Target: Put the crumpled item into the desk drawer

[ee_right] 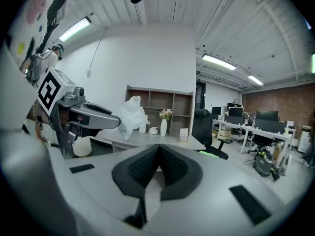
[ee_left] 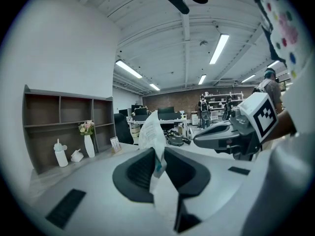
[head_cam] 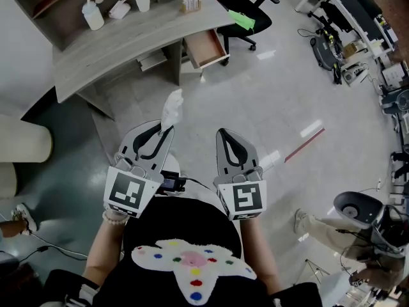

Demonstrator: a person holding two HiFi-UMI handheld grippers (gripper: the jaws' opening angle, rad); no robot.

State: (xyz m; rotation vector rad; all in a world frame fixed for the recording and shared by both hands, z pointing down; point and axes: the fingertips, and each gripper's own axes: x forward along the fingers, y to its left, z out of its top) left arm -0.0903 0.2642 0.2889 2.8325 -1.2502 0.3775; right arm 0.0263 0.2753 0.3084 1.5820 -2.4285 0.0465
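Left of centre in the head view, the left gripper (head_cam: 163,130) pinches the white crumpled item (head_cam: 171,107). Right gripper (head_cam: 225,135) jaws are pressed together, empty. The open desk drawer (head_cam: 206,48) lies upper centre.

My left hand-held gripper (head_cam: 165,132) has smooth, matt grey plastic shells and black ribbed pads (ee_left: 138,173); my right hand-held gripper (head_cam: 224,133) matches. The crumpled item (head_cam: 171,107) is thin, white, creased paper or film. The worktop (head_cam: 128,40) is matt grey wood-grain, the drawer (head_cam: 206,48) brown wood-look, the floor (head_cam: 275,94) pale and glossy.
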